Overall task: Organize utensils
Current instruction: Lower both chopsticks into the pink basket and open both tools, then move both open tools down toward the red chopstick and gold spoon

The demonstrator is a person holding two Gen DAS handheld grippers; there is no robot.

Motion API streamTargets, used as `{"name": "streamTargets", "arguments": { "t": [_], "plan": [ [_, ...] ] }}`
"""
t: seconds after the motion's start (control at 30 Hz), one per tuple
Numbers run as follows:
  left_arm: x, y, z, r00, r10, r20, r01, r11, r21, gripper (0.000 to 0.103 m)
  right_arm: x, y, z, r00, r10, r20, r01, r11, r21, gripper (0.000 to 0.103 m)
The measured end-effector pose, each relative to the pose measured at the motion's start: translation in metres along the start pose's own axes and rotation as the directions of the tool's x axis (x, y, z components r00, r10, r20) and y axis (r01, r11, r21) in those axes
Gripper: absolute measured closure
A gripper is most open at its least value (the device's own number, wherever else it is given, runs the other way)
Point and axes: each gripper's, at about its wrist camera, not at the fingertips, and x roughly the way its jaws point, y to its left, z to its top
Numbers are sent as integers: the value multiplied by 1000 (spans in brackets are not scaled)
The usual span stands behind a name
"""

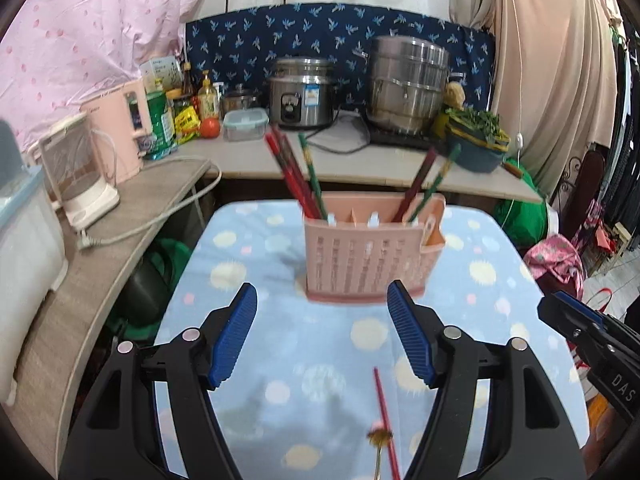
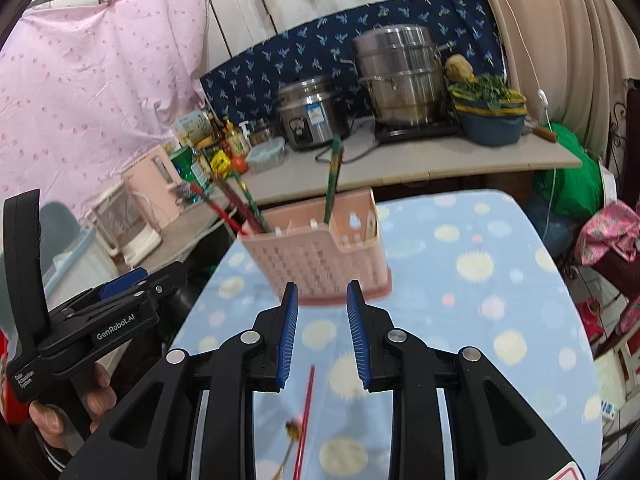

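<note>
Chopstick (image 1: 383, 412) on tablecloth (image 1: 472, 280) runs off the frame's bottom edge.

Counter at back: rice cooker (image 1: 302, 92), steel steamer pot (image 1: 408, 82), blue basin (image 1: 478, 146) of greens, tomato (image 1: 210, 127), lidded container (image 1: 245, 123), bottles. Pink kettle (image 1: 120, 128) on left. Pink sheet (image 2: 88, 80) hanging. Dotted blue cloth (image 1: 472, 280) on table.

White lettering "GenRobot.AI" runs along the black plastic body of the left claw (image 2: 120, 284) at the left of the right wrist view. In the left wrist view, the black right claw (image 1: 560, 312) at the far right edge bears the letters "DAS". Labels on the far worktop's bottles are too blurred to read.
</note>
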Motion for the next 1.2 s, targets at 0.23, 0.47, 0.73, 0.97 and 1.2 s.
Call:
{"name": "streamTargets", "arguments": {
  "t": [0.23, 0.47, 0.73, 0.97, 1.2],
  "plan": [
    [-5, 5, -53, 997, 20, -77, -20, 1000, -7, 39, -7, -4, -69, 992, -17, -128, 16, 1000, -4, 78],
    [-5, 6, -101, 988, 27, -150, -27, 1000, 6, 39, -5, 1, -131, 971, -27, -240, 16, 999, -45, 78],
    [-8, 14, -139, 978, 49, -201, -49, 999, 3, 39, 4, 16, -181, 941, 4, -340, -27, 998, -64, 78],
    [-13, 20, -158, 973, 63, -223, -63, 998, 8, 39, 11, 29, -202, 924, 10, -382, -46, 995, -87, 79],
    [-14, 23, -175, 964, 61, -260, -63, 998, 1, 39, 17, 31, -212, 917, 2, -400, -43, 995, -94, 82]
  ]
}}
